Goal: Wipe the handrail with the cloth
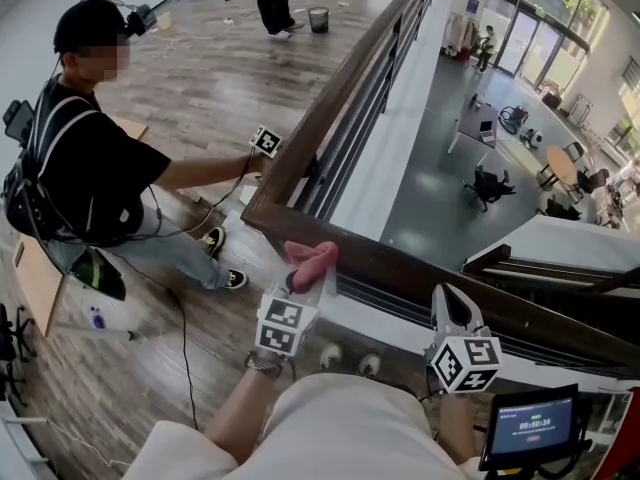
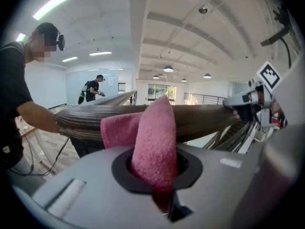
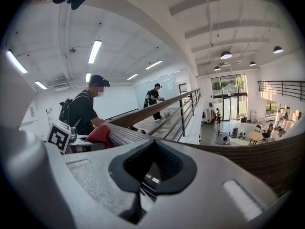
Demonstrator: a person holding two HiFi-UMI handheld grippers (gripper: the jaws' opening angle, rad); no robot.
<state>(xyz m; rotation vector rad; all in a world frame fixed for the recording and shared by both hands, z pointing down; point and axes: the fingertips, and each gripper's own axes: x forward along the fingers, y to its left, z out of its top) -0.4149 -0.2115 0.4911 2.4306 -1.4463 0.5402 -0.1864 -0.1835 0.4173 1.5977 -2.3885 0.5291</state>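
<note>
The pink cloth [image 1: 316, 255] is clamped in the left gripper [image 1: 308, 273] and pressed on the handrail [image 1: 400, 266] near its corner. The right gripper [image 1: 450, 303] is held closed and empty beside the bare rail.

Person in black [image 1: 95, 163], bin [image 1: 318, 19], screen [image 1: 531, 427]

Small screen [image 1: 531, 427] with a line of digits, too blurred to read, no other lettering legible
</note>
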